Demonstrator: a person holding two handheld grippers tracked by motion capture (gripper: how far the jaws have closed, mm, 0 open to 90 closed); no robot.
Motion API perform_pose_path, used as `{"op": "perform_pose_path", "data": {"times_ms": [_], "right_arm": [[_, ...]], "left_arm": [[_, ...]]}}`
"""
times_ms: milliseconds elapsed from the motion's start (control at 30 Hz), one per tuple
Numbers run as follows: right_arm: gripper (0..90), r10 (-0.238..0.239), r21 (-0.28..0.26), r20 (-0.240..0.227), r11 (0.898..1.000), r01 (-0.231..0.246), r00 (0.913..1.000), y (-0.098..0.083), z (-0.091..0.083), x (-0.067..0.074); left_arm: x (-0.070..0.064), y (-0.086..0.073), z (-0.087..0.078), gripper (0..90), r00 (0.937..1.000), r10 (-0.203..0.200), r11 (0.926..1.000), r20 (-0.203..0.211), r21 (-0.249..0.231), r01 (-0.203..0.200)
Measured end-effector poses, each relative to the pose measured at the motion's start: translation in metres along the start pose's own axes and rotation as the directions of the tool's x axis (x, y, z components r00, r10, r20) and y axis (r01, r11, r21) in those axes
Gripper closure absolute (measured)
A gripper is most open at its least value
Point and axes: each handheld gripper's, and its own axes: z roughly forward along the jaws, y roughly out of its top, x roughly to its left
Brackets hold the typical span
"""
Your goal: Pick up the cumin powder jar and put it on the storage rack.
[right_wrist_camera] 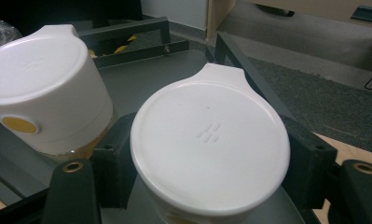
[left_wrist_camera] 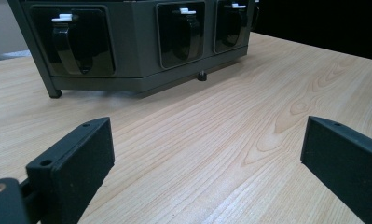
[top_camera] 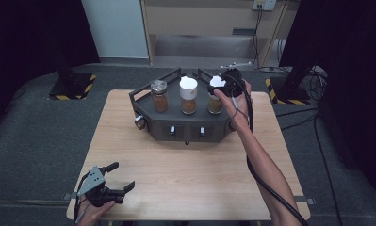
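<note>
Clamping the white-lidded glass spice jar point(right_wrist_camera: 210, 151) in the dark grey angular rack point(top_camera: 143, 101), right gripper point(top_camera: 222, 86) jaws shut on its unmarked lid; left gripper point(top_camera: 121, 176) gaping over the pale wooden table point(left_wrist_camera: 249, 121).

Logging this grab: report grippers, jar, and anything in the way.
Right gripper shut on the right jar's white cap, jar in the rack. Left gripper open, low over the table. Middle jar close beside.

Right hand-held gripper point(top_camera: 222, 87) clamped, left hand-held gripper point(top_camera: 121, 177) agape.
</note>
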Motion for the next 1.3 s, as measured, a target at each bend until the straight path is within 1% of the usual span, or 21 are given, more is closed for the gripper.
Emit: {"op": "perform_pose_path", "data": {"times_ms": [133, 267, 367, 400, 433, 533, 600, 633, 700, 867, 967, 1133, 1267, 1300], "right_arm": [[29.9, -0.006, -0.006, 0.0, 1.0, 0.006, 1.0, -0.002, 0.0, 0.001], [20.5, 0.005, -0.046, -0.004, 0.999, -0.005, 1.0, -0.006, -0.005, 0.0], [14.6, -0.008, -0.088, -0.01, 0.996, 0.007, 0.9999, -0.009, -0.015, -0.001], [13.0, -0.011, -0.101, -0.022, 0.995, 0.009, 0.9997, -0.01, -0.019, -0.002], [12.2, -0.018, -0.118, -0.031, 0.993, 0.014, 0.9993, -0.012, -0.023, -0.003], [9.6, -0.051, -0.171, -0.037, 0.984, 0.044, 0.998, -0.018, -0.037, -0.002], [7.4, -0.074, -0.196, -0.04, 0.979, 0.065, 0.9964, -0.02, -0.045, -0.001], [7.3, -0.085, -0.206, -0.052, 0.976, 0.073, 0.995, -0.021, -0.049, -0.001], [6.5, -0.1, -0.224, -0.052, 0.971, 0.086, 0.9936, -0.024, -0.058, 0.001], [4.8, -0.141, -0.26, -0.082, 0.959, 0.115, 0.9866, -0.032, -0.076, 0.002], [4.5, -0.154, -0.285, -0.103, 0.951, 0.119, 0.9827, -0.041, -0.085, 0.002], [4.0, -0.189, -0.324, -0.139, 0.936, 0.136, 0.972, -0.06, -0.098, 0.002], [3.3, -0.2, -0.339, -0.161, 0.931, 0.136, 0.9664, -0.076, -0.109, 0.001], [3.3, -0.204, -0.347, -0.169, 0.928, 0.135, 0.9644, -0.082, -0.112, -0.001]], "left_arm": [[0.0, 0.0, 0.0, 1.4, 1.0, 0.0, 1.0, -0.001, 0.001, 0.0], [0.0, 0.0, 0.0, 1.4, 1.0, 0.0, 1.0, -0.001, 0.001, 0.0], [0.0, 0.0, 0.0, 1.4, 1.0, -0.001, 1.0, 0.0, 0.0, 0.001], [0.0, 0.0, 0.0, 1.4, 1.0, 0.0, 1.0, 0.0, 0.001, 0.0], [0.0, 0.0, 0.0, 1.4, 1.0, 0.001, 1.0, 0.0, 0.002, -0.001], [-0.001, 0.001, 0.0, 1.4, 1.0, 0.002, 1.0, 0.0, 0.003, -0.002], [-0.001, 0.001, 0.0, 1.4, 1.0, 0.003, 1.0, -0.001, 0.005, -0.003], [-0.001, 0.001, 0.0, 1.4, 1.0, 0.002, 1.0, -0.002, 0.004, -0.002], [-0.001, 0.001, 0.0, 1.4, 1.0, 0.002, 1.0, -0.002, 0.004, -0.002], [-0.001, 0.001, 0.0, 1.4, 1.0, 0.003, 1.0, -0.002, 0.004, -0.003], [-0.001, 0.001, 0.0, 1.4, 1.0, 0.002, 1.0, -0.001, 0.004, -0.002], [-0.001, 0.001, 0.0, 1.4, 1.0, 0.002, 1.0, -0.001, 0.003, -0.002], [0.0, 0.001, 0.001, 1.4, 1.0, 0.0, 1.0, 0.0, 0.006, 0.0], [0.0, 0.001, 0.001, 1.4, 1.0, -0.001, 1.0, -0.001, 0.006, 0.001]]}}
